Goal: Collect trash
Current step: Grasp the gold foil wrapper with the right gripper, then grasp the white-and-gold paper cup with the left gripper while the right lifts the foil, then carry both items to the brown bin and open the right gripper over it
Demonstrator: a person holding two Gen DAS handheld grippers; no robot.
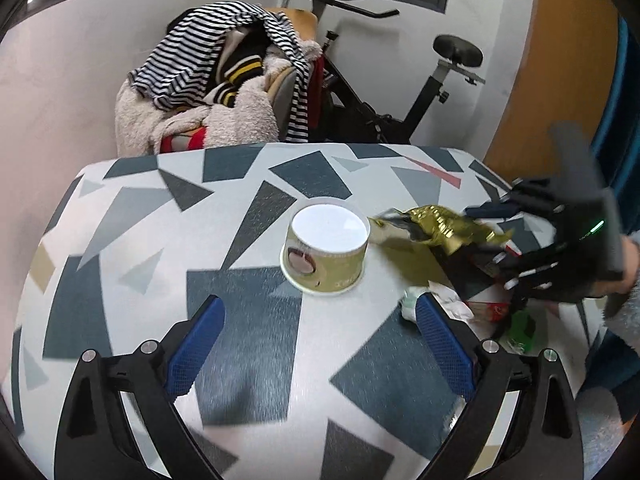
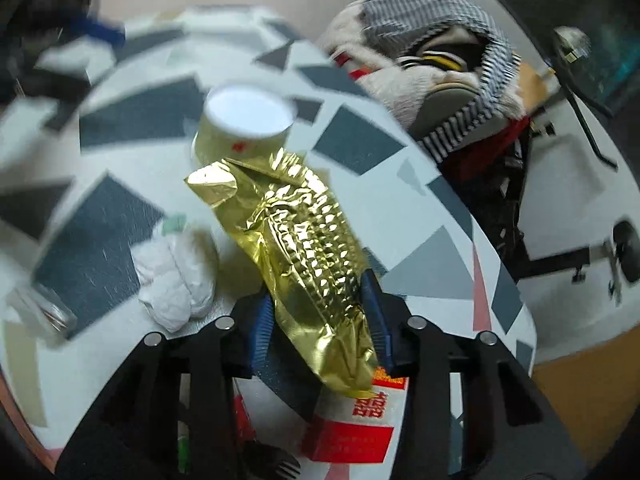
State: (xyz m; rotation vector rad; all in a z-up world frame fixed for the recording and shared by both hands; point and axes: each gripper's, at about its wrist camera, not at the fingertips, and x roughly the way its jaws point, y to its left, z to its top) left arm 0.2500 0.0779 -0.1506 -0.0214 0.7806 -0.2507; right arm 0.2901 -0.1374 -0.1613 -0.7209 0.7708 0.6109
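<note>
While right claw (image 2: 320, 320) grips gold wrapper (image 2: 304, 248), left claw (image 1: 320, 344) gapes empty over patterned table (image 1: 248, 360).

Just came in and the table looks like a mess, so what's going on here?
Someone is clearing trash off the patterned table with a handheld gripper in each hand. The right gripper is shut on a crumpled gold foil wrapper, held above the table. The left gripper is open and empty, pointed toward an upside-down paper cup. A wad of white tissue and a red and white carton lie on the table, not yet collected.
</note>
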